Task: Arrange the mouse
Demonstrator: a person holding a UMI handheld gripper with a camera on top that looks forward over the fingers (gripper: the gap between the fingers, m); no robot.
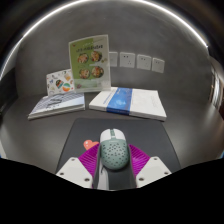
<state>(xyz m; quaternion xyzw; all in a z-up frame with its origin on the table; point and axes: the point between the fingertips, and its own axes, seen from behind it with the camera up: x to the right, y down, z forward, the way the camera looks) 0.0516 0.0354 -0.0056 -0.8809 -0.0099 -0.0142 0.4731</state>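
A grey computer mouse [112,150] with a dotted teal-grey back and a scroll wheel sits between my fingers, over a dark mouse mat [85,131] on the table. My gripper [112,162] has its magenta pads [90,160] pressed against both sides of the mouse. The rear of the mouse is hidden at the bottom of the view. A small pink-orange thing [89,145] shows just left of the mouse, by the left pad.
Beyond the mat lie a white and blue book [130,102] and a thin booklet [62,106] to its left. Two picture cards [90,63] stand against the back wall, which has white wall sockets [140,61].
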